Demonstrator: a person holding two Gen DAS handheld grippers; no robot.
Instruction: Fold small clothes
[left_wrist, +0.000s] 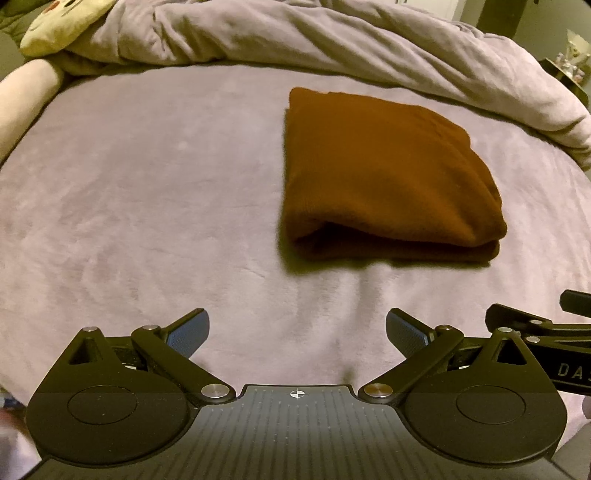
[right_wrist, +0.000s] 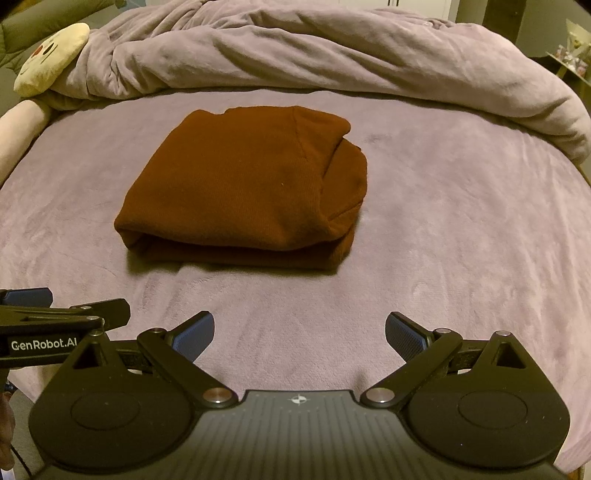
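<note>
Two tongs show at the bottom of the pictures, one per view. In the left wrist view the left tongs (left_wrist: 297, 334) fill the lower edge, their two blue-padded fingers spread wide with nothing between them, only bed cover showing through the gap. In the right wrist view the right tongs (right_wrist: 299, 336) sit the same way at the lower edge, spread wide and empty. Each tool also pokes into the other's picture: a black linkage at the lower right edge of the left view, and a black body lettered "GenRobot.AI" at the lower left of the right view (both cut off by the frame, so little more can be read from them).

Beyond the fingers lies one brown garment (right_wrist: 243, 192), folded into a thick, roughly square bundle on the mauve bed cover (right_wrist: 461, 236). It sits in the middle of the right view, slightly left, and right of centre in the left view at (left_wrist: 384, 173). It is well apart from both tongs. Its near edge shows stacked layers; the right side bulges where the fabric tucks under, and what kind of garment it is cannot be made out.

Farther back, one rumpled duvet (right_wrist: 295, 48) of the same mauve runs across the top of both views. At the upper left one cream plush pillow (right_wrist: 51, 55) with a printed face peeks from under it, partly covered. The far right corner holds small blurred items.
</note>
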